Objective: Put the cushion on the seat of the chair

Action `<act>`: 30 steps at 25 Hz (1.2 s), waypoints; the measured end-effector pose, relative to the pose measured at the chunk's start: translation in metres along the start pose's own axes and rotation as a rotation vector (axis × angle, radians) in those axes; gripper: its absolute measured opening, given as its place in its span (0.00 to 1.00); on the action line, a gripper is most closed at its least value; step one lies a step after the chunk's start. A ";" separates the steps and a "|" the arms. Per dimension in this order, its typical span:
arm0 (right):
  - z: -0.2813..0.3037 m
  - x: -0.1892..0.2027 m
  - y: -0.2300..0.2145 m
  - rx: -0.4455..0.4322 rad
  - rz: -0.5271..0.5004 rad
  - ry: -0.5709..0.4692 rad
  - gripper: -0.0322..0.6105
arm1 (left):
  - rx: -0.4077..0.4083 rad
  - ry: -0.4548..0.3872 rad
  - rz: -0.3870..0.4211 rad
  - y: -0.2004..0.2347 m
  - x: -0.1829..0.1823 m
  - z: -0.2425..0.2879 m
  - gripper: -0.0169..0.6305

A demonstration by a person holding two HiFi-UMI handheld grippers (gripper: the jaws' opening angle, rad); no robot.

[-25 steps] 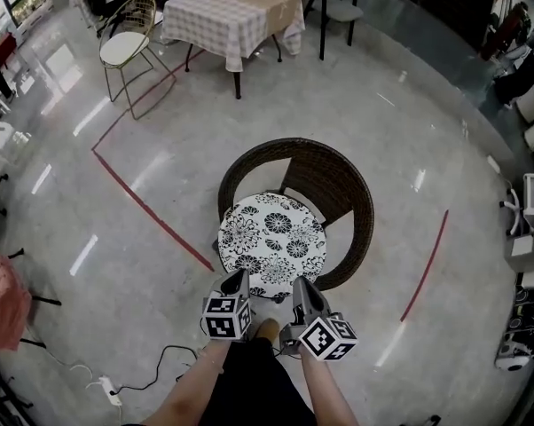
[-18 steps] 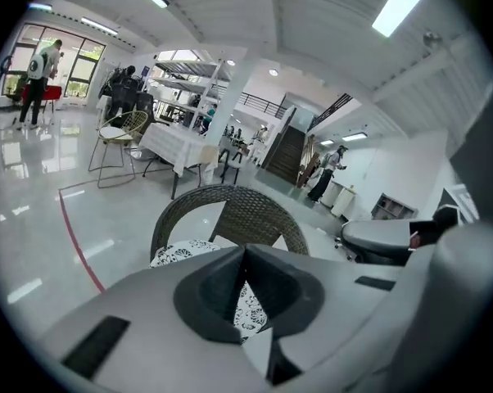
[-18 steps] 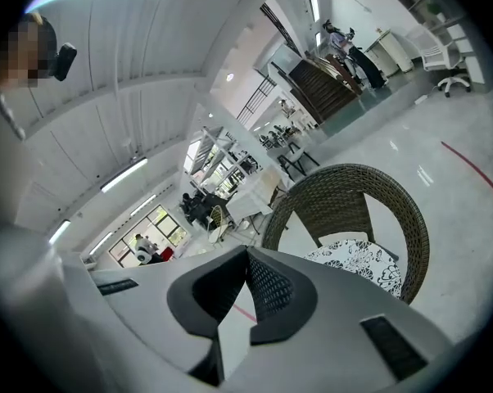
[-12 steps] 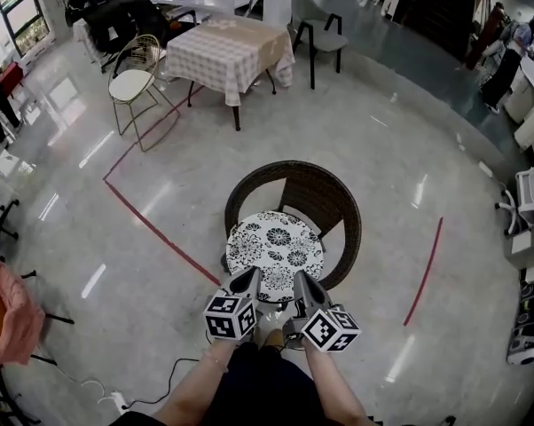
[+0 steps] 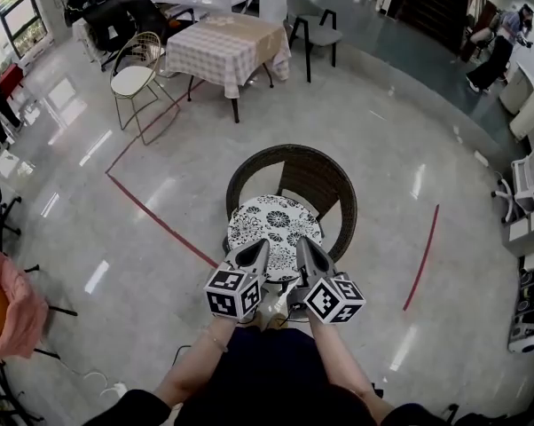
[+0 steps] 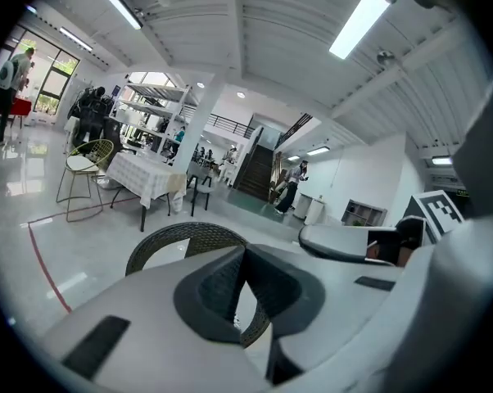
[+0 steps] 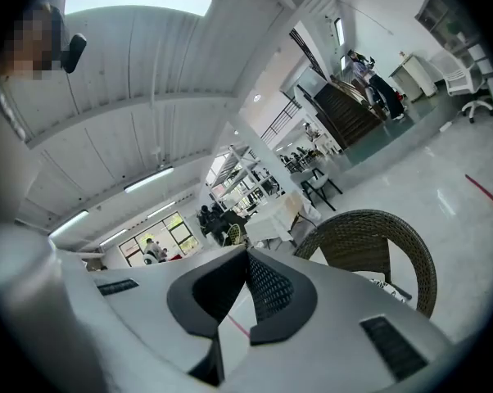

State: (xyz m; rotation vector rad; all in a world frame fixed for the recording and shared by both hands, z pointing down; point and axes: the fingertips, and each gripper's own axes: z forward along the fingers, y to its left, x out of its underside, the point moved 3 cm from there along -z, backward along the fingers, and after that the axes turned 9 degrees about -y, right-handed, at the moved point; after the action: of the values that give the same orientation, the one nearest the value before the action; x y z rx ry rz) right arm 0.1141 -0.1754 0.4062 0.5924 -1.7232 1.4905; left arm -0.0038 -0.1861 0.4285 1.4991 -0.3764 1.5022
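The job looks done. The cushion (image 5: 274,227) lies flat on the seat of the chair (image 5: 318,172), ahead of and below both my tips, filling the seat inside the woven back. I judge that nothing is left but to draw clear. My left gripper (image 5: 255,254) has its jaws pressed together with nothing between them. My right gripper (image 5: 306,250) is the same, empty, touching neither cushion nor chair.

Chair (image 5: 325,172): dark woven wicker, rough.
Cushion (image 5: 271,229): printed cloth, matt.
Floor (image 5: 409,122): polished stone-like surface, glossy, reflective.
Tablecloth (image 5: 227,50): checked cloth, matt.
Wire chair (image 5: 134,71): gold-toned metal frame.
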 end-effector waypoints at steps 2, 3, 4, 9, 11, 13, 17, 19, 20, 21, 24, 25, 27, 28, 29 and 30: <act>-0.003 -0.001 0.005 -0.011 -0.026 -0.008 0.09 | 0.007 -0.015 0.017 -0.005 -0.004 -0.004 0.03; -0.005 -0.004 0.008 -0.022 -0.043 -0.021 0.09 | 0.009 -0.027 0.027 -0.008 -0.007 -0.006 0.03; -0.007 -0.007 0.011 -0.038 -0.064 -0.038 0.09 | 0.012 -0.042 0.038 -0.011 -0.010 -0.008 0.03; -0.015 -0.020 0.017 -0.077 -0.181 -0.094 0.09 | 0.035 -0.101 0.085 -0.024 -0.014 -0.017 0.03; -0.017 -0.021 0.018 -0.073 -0.214 -0.104 0.09 | 0.036 -0.107 0.082 -0.022 -0.014 -0.017 0.03; -0.019 -0.018 0.019 -0.070 -0.233 -0.099 0.09 | 0.029 -0.106 0.066 -0.018 -0.013 -0.017 0.03; -0.021 -0.011 0.023 -0.081 -0.240 -0.072 0.09 | 0.020 -0.097 0.057 -0.017 -0.011 -0.017 0.03; -0.023 -0.011 0.025 -0.084 -0.244 -0.064 0.09 | 0.023 -0.087 0.054 -0.019 -0.008 -0.017 0.03; -0.023 -0.010 0.024 -0.083 -0.245 -0.061 0.09 | 0.024 -0.083 0.053 -0.019 -0.007 -0.017 0.03; -0.024 -0.008 0.024 -0.082 -0.246 -0.057 0.09 | 0.023 -0.080 0.052 -0.019 -0.006 -0.017 0.03; -0.024 -0.005 0.022 -0.075 -0.242 -0.049 0.09 | 0.015 -0.069 0.044 -0.015 -0.002 -0.018 0.03; -0.025 -0.005 0.021 -0.073 -0.240 -0.049 0.09 | 0.010 -0.065 0.038 -0.013 0.000 -0.018 0.03; -0.025 -0.004 0.020 -0.069 -0.240 -0.045 0.09 | 0.000 -0.058 0.023 -0.010 0.002 -0.019 0.03; -0.025 -0.004 0.020 -0.067 -0.240 -0.043 0.09 | -0.005 -0.055 0.019 -0.008 0.003 -0.020 0.03; -0.025 -0.003 0.020 -0.066 -0.239 -0.040 0.09 | -0.008 -0.053 0.016 -0.006 0.004 -0.021 0.03; -0.024 -0.002 0.020 -0.065 -0.237 -0.037 0.09 | -0.010 -0.051 0.012 -0.005 0.005 -0.021 0.03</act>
State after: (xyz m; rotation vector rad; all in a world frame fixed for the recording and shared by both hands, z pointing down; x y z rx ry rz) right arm 0.1063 -0.1480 0.3931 0.7658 -1.6588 1.2604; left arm -0.0114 -0.1657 0.4267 1.5317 -0.4237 1.4718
